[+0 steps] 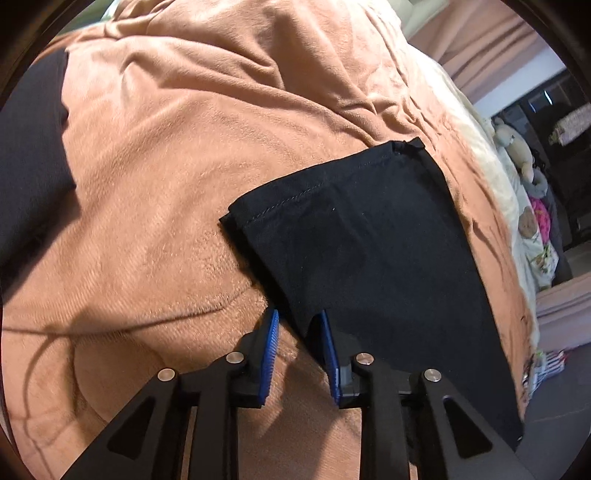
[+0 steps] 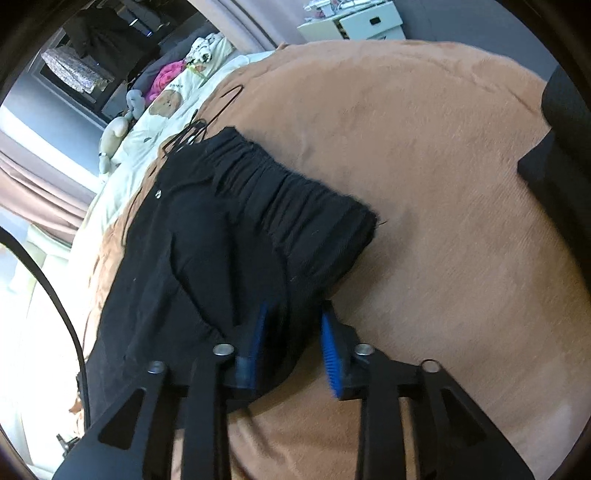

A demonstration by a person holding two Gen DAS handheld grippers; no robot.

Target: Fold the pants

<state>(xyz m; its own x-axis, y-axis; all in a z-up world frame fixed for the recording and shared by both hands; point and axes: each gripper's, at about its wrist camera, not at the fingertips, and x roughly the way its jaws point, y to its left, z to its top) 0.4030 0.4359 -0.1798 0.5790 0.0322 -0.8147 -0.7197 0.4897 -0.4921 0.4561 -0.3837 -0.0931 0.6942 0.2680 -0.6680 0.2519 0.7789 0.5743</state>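
Black pants [image 1: 369, 240] lie on a tan fleece blanket [image 1: 166, 166], the hemmed leg end at the far side in the left wrist view. My left gripper [image 1: 299, 314] is open at the near left edge of the leg. Its right pad sits over the cloth and its left pad over the blanket. In the right wrist view the same pants [image 2: 207, 240] show their gathered elastic waistband [image 2: 295, 192], with a thin black drawstring [image 2: 221, 99] trailing beyond it. My right gripper [image 2: 295, 306] is open, with a fold of the black cloth lying loose between its blue pads.
A dark bulky object [image 2: 561, 147] rests on the blanket [image 2: 443, 240] to the right. Cream bedding with stuffed toys [image 2: 162, 103] lies beyond the pants. A white drawer unit [image 2: 369, 22] stands far back. A black cable [image 2: 55, 295] curves at the left.
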